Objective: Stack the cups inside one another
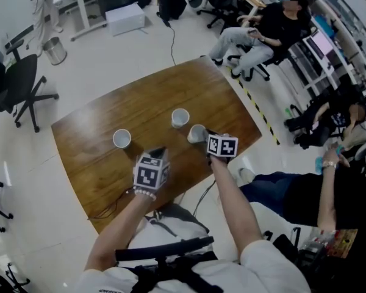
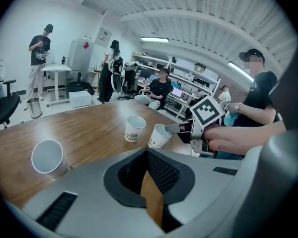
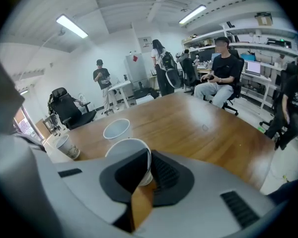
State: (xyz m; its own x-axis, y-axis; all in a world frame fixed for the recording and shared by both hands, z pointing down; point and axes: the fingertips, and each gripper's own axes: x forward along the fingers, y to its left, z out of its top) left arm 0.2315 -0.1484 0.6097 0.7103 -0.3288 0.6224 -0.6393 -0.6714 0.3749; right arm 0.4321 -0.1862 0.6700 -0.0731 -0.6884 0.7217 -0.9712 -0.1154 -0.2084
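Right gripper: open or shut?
Shut on a cup: the right gripper pinches its rim, one jaw inside, one outside.

Both forearms are stretched forward over the table edge, left gripper point(image 1: 159, 152) is held tilted downward with jaws closed together on nothing, right gripper point(image 1: 204, 137) is angled down alongside, jaws pinched on the wall of a paper cup point(image 1: 196, 133), one jaw set inside the rim
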